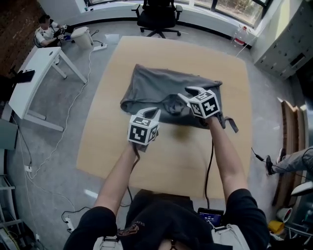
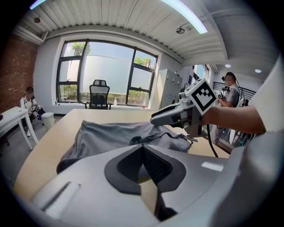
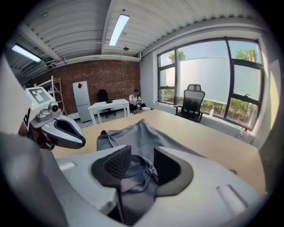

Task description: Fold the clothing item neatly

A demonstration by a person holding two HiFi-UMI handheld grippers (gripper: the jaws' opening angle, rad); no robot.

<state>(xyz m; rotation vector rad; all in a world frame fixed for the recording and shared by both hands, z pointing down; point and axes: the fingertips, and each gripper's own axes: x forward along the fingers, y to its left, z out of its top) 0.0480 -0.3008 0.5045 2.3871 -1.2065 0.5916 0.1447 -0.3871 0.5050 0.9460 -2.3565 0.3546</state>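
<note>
Grey garment (image 1: 156, 85) lies crumpled on the far half of the table (image 1: 112, 151). Its long axis runs left to right, the right end a little nearer us. We hold both forearms stretched out over the near half, grippers side by side, tilted down at its near edge. On the left gripper (image 2: 143, 148), jaws pressed together, nothing in them. On the right gripper (image 3: 141, 157), jaws spread, a bunch of the garment loose between them.

walls: brick (image 3: 108, 73) | windows (image 2: 106, 73) wide | black chair (image 1: 157, 14) | white desk (image 1: 35, 68) | floor (image 1: 61, 146) grey | ceiling strip light (image 3: 116, 30)
</note>
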